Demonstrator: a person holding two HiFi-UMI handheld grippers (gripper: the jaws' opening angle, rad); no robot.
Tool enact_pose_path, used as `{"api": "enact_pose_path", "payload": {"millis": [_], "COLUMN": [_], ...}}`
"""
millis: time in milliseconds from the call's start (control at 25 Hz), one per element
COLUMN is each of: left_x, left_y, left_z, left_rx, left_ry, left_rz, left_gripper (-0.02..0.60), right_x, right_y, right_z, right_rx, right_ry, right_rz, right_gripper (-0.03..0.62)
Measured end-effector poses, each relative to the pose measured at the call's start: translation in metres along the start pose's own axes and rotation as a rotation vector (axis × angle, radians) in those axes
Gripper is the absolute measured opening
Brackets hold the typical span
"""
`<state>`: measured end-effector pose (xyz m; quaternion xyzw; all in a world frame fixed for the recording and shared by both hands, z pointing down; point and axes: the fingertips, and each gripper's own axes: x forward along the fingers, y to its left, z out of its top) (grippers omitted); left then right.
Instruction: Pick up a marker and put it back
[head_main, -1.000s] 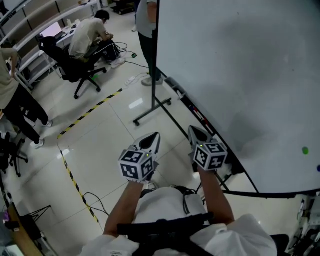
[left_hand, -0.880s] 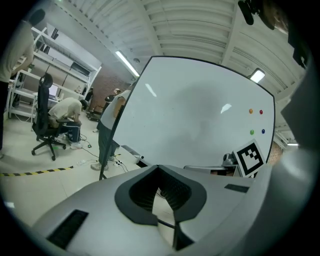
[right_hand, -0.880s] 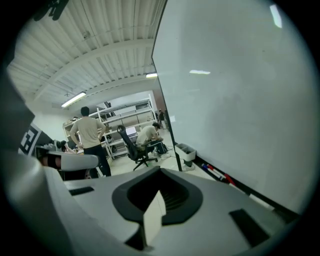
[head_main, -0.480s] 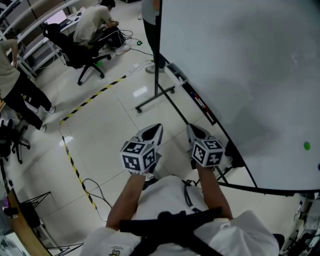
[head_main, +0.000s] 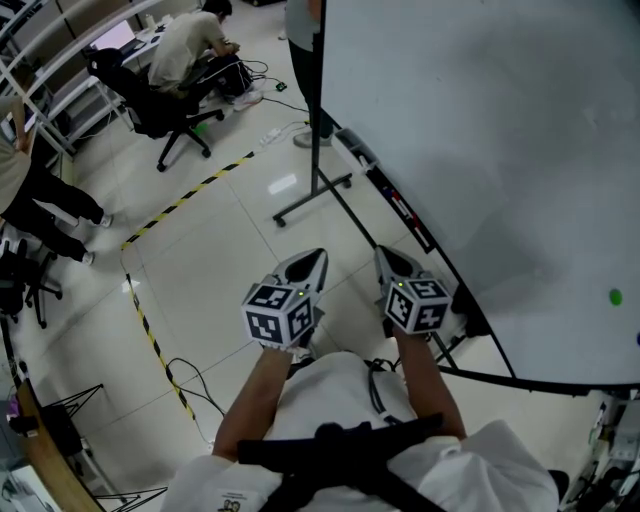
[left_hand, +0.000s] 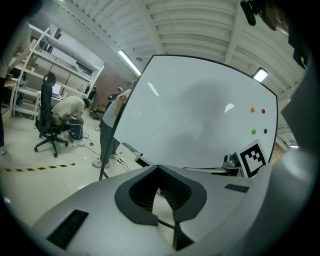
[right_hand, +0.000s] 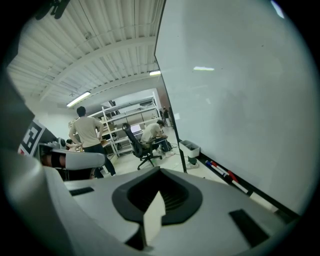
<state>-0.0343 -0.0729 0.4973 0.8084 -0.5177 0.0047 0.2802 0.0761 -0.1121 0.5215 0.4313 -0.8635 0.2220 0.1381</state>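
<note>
Whiteboard (head_main: 480, 150) with markers (right_hand: 222, 171) on its ledge; left gripper (head_main: 312, 262) and right gripper (head_main: 385, 260) are held before it, jaws pressed together, empty.

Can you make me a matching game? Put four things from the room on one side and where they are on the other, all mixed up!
1. green magnet
2. red marker
3. striped tape
4. office chair

A. flat on the floor tiles
B. next to the person bending over
C. on the tray under the whiteboard
D. stuck on the whiteboard

Pairs: 1-D, 2-C, 3-A, 4-B.
</note>
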Motion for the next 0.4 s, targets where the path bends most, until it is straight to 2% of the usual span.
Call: {"api": "enact_pose_path", "payload": {"millis": [240,400], "left_x": [0.001,-0.003], "left_y": [0.0,0.007], "left_z": [-0.001,0.002], "left_rx": [-0.001,-0.011], "left_ry": [-0.002,-0.011], "left_rz": [-0.003,0.013], "left_gripper": [-0.003,-0.003], "right_x": [0.001,0.009], "right_y": [-0.002,0.009], "right_z": [0.0,0.003], "right_rx": [-0.005,-0.024], "right_ry": [0.004,0.013], "right_rz": [-0.003,0.025], "right_gripper": [0.006,0.006]}}
